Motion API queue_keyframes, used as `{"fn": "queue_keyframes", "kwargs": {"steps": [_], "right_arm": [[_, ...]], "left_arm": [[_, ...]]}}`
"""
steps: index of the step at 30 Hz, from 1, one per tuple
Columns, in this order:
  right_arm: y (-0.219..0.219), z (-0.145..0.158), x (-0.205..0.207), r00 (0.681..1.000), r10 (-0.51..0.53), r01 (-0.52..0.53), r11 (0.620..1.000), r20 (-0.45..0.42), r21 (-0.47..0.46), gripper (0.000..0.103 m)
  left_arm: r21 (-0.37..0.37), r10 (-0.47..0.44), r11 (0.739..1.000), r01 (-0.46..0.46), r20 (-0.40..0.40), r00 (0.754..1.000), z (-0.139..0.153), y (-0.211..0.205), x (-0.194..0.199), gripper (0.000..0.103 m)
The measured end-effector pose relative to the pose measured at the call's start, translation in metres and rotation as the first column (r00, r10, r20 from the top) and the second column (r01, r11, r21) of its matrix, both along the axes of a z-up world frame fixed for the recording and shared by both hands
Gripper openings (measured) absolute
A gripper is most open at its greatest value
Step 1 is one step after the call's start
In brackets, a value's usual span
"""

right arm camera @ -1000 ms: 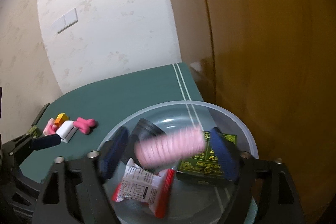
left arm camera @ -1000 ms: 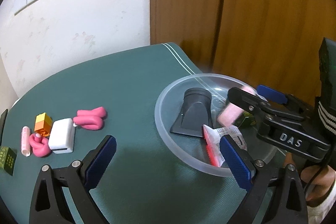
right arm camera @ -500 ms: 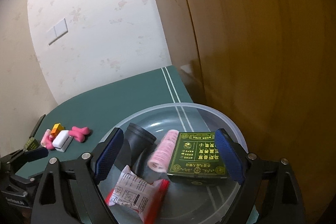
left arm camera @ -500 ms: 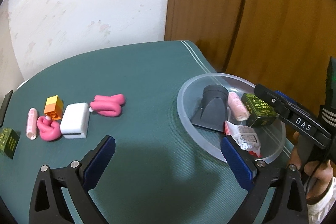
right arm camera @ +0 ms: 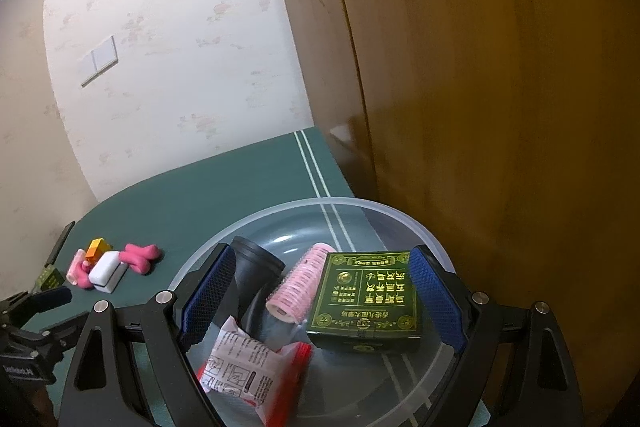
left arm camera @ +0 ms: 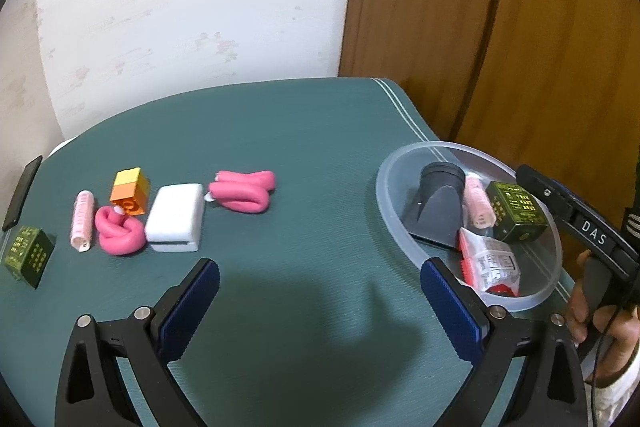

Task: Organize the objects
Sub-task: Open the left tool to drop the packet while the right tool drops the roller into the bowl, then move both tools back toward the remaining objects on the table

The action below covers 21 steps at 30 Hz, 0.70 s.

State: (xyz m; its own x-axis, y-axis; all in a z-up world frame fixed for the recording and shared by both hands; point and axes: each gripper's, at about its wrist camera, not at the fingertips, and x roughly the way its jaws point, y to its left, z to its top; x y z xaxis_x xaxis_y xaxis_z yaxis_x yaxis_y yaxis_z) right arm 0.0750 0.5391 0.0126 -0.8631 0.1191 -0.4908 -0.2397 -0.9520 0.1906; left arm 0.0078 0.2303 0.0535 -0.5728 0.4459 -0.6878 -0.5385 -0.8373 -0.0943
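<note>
Green cloth covers the table in the left wrist view, backed by floral wallpaper and a wooden door. Its left gripper hangs with jaws spread wide and empty above bare cloth. Well to its left lie the loose items: a white block, two pink coils, a pink roller, an orange brick and a green box. To the right sits the clear bowl.

From the right wrist view, the right gripper hovers over the bowl, jaws open and holding nothing; a roller, a dark box, a black funnel and a snack packet lie between and below its fingers. Judging by this, a drop is done; the next move calls for fetching another loose item.
</note>
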Motion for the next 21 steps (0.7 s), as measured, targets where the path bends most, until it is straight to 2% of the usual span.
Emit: {"fn": "queue_keyframes", "kwargs": {"steps": [12,21], "right_arm": [[-0.027,0.003,0.000,1.000,-0.018,0.016,0.994,0.016,0.109,0.089],[-0.063,0.003,-0.001,0.999,0.007,-0.013,0.987,0.037,0.161,0.089]], "left_arm": [[-0.003,0.103,0.995,-0.104,-0.007,0.995,-0.002,-0.053,-0.014,0.102],[-0.008,0.217,0.976,-0.217,-0.003,0.976,-0.008,-0.114,-0.030,0.102]]}}
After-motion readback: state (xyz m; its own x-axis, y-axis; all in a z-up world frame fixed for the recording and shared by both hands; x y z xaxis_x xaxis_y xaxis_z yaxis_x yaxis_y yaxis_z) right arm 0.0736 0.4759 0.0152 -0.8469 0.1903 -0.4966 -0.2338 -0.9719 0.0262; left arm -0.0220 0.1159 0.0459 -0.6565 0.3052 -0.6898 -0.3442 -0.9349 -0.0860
